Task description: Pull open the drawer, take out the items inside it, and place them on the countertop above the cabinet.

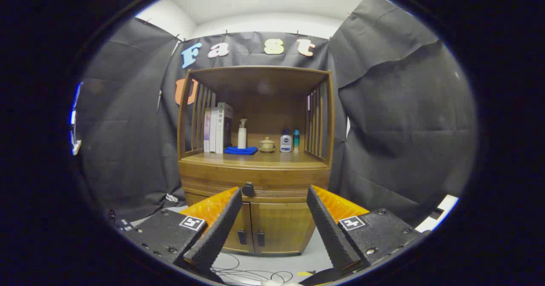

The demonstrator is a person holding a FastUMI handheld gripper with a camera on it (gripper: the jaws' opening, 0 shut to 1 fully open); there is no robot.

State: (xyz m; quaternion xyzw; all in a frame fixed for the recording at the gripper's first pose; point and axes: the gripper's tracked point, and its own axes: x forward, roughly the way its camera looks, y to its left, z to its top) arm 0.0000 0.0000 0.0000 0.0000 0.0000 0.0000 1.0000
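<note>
Drawer point(255, 183) sits shut under the front edge of the cabinet's desk point(255, 160), its round knob point(248, 189) just ahead of the wide-open, empty jaws, nearer the left finger point(215, 230).

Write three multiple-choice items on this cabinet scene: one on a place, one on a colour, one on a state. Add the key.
1. Where does the folded cloth lie?
A. on the countertop, in front of the white pump bottle
B. on the floor
C. on top of the books

2. What colour is that cloth?
A. red
B. blue
C. white

3. How do the tongs stand?
A. shut on the drawer knob
B. shut on a book
C. open, holding nothing

Key: 1 A, the cloth lies at the pump bottle's foot. 2 B, it is plainly blue. 3 C, the fingers are spread wide, with the knob by the tip of the left one, ungripped.
</note>
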